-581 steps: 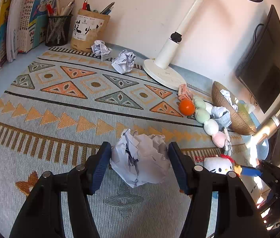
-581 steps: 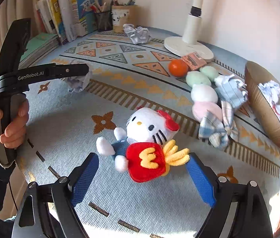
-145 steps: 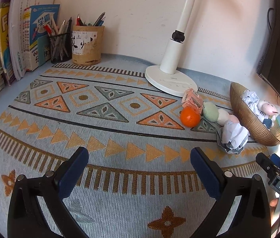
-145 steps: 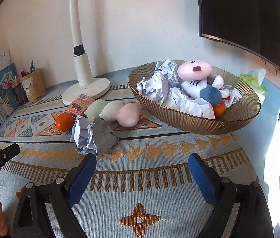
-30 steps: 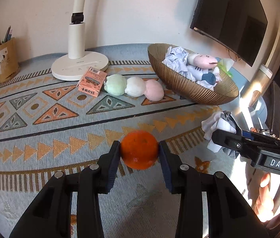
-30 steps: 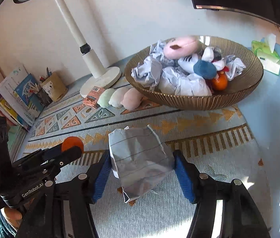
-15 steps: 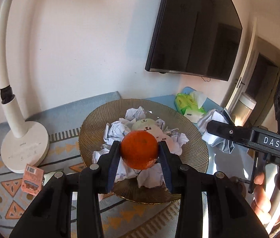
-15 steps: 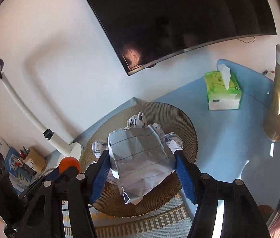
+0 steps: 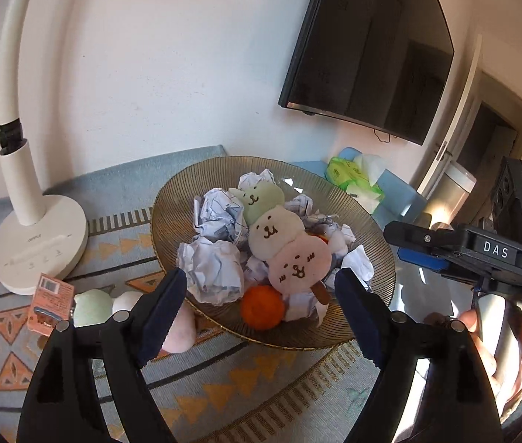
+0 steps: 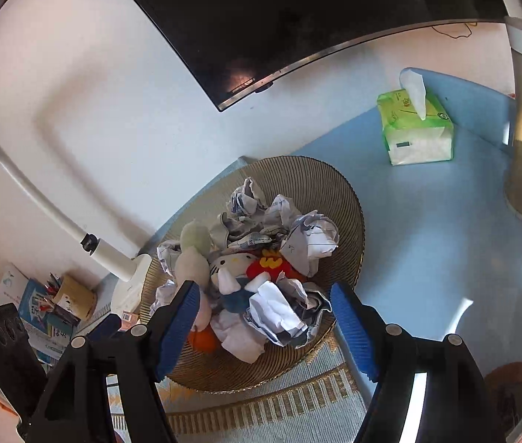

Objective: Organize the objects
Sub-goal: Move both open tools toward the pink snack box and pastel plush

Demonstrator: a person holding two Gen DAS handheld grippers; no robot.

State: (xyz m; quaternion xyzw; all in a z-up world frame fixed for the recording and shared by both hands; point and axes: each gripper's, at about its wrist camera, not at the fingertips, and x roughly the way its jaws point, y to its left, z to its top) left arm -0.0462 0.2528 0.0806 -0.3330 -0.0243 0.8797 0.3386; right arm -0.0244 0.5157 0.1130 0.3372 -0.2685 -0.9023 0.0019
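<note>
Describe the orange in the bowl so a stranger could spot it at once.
Find the big ribbed golden bowl right of the white lamp base. At its near edge, beside the pink plush face, lies the orange: the only smooth, bright round thing among crumpled paper.

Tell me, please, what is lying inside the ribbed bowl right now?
The ribbed bowl holds crumpled paper balls, a three-face plush skewer, an orange and a cat plush. Anything beneath the pile is hidden.
</note>
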